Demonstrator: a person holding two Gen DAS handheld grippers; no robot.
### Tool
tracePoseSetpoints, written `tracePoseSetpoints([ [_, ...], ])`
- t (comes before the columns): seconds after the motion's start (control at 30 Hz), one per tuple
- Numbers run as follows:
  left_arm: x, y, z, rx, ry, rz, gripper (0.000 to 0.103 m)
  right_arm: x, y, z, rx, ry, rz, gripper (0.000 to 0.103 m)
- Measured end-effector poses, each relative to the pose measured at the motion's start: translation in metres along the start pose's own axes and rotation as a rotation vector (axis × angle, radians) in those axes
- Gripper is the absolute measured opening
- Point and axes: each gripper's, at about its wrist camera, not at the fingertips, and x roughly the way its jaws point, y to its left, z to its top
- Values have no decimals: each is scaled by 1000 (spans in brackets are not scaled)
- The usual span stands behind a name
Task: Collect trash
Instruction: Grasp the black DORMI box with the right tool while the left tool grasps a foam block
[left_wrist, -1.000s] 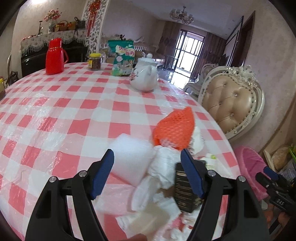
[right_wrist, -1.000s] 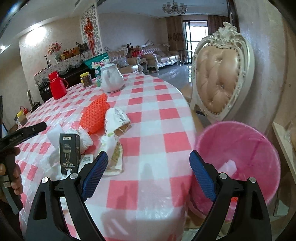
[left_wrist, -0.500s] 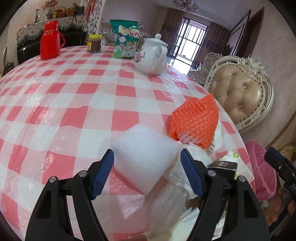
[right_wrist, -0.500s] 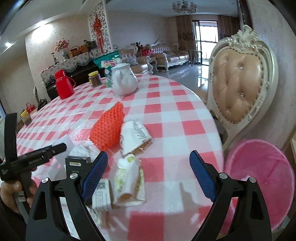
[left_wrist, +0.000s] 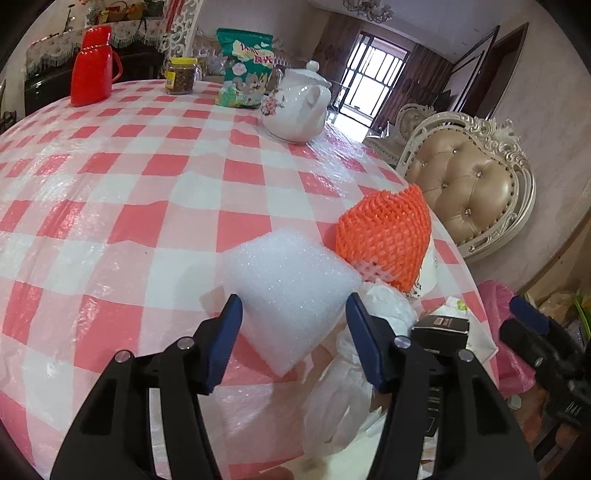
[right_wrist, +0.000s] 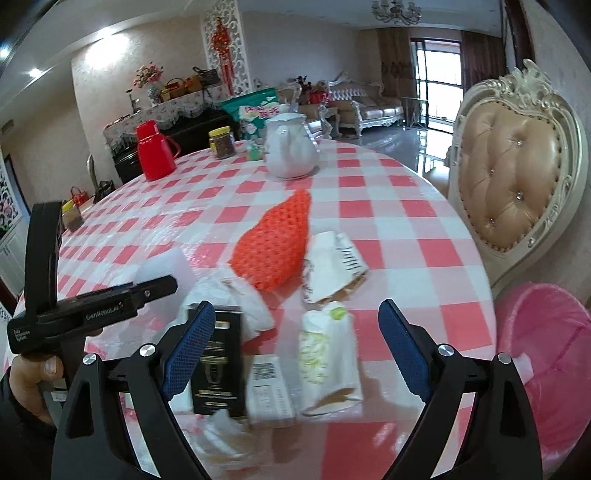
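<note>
Trash pile crowds the near table edge: white foam block (left_wrist: 291, 291), orange foam net (left_wrist: 384, 236), black box (right_wrist: 216, 362), crumpled wrappers (right_wrist: 328, 354) all touching or just beside each other, no clean gap between. Tablecloth (left_wrist: 122, 192) left of the foam is bare. Teapot (left_wrist: 295, 110), red thermos (left_wrist: 90, 66), jar (left_wrist: 181, 75) stand well apart at the far side. Pink bin (right_wrist: 546, 354) sits off the edge, padded chair (right_wrist: 517, 184) behind it.
</note>
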Motion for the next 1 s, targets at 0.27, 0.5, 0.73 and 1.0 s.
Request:
tracePoseSetpoints([
  [0.27, -16, 8, 6, -20, -34, 4, 56, 14, 25, -2, -38, 29, 27, 85],
  [0.5, -20, 10, 8, -28, -44, 3, 56, 22, 37, -5, -65, 56, 31, 85],
  [0.73, -21, 10, 8, -25, -49, 6, 56, 30, 46, -20, -113, 116, 32, 69],
  [1.0, -26, 7, 10, -15, -72, 14, 56, 28, 47, -19, -113, 110, 51, 41],
])
